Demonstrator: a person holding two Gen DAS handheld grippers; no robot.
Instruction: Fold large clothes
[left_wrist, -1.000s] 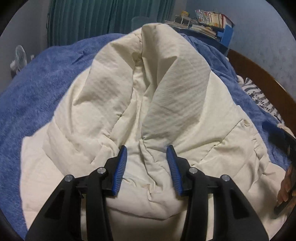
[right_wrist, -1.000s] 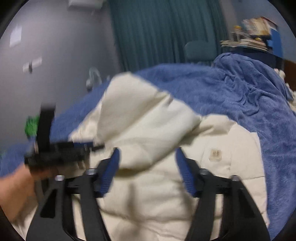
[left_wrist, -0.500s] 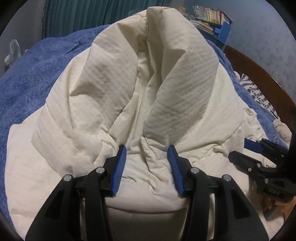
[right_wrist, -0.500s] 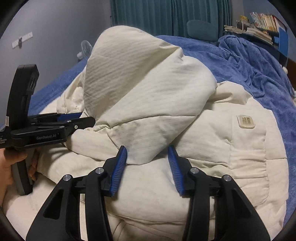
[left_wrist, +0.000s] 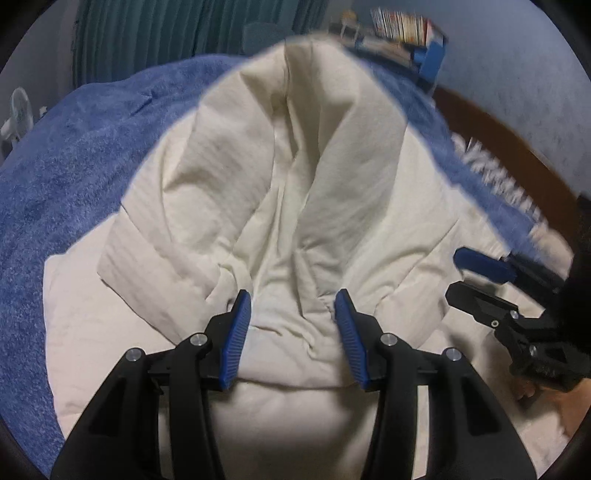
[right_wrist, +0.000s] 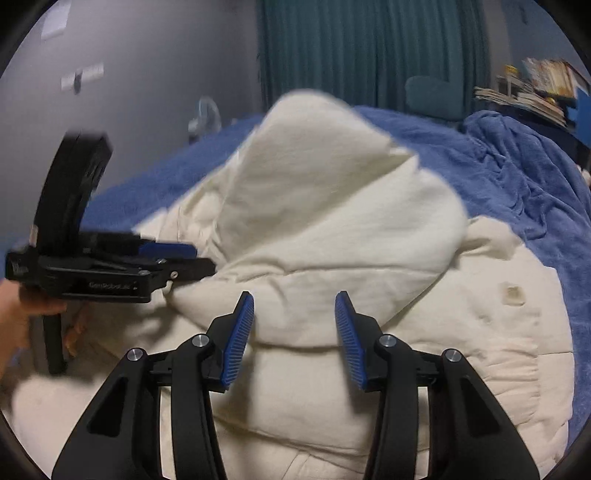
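A cream padded jacket (left_wrist: 229, 192) lies on a blue blanket (left_wrist: 74, 184), its hood (left_wrist: 332, 110) standing up in a peak. My left gripper (left_wrist: 293, 325) is shut on a bunched fold of the jacket at the base of the hood. In the right wrist view this left gripper (right_wrist: 199, 264) enters from the left, its tips at the fold. My right gripper (right_wrist: 294, 325) stands half open over the jacket (right_wrist: 480, 350). The hood's (right_wrist: 332, 206) lower edge lies between its pads, with no pinch showing. In the left wrist view the right gripper (left_wrist: 456, 277) comes in from the right.
The blue blanket (right_wrist: 535, 184) covers the bed all round the jacket. A wooden bed frame (left_wrist: 498, 136) and a striped cloth (left_wrist: 498, 177) lie to the right. Books (right_wrist: 535, 88) are stacked behind, beside teal curtains (right_wrist: 369, 48). A small fan (left_wrist: 18, 114) stands far left.
The right gripper came in lower and closer over the hood's edge, and its jaws narrowed. The left gripper kept its hold on the fold and barely moved.
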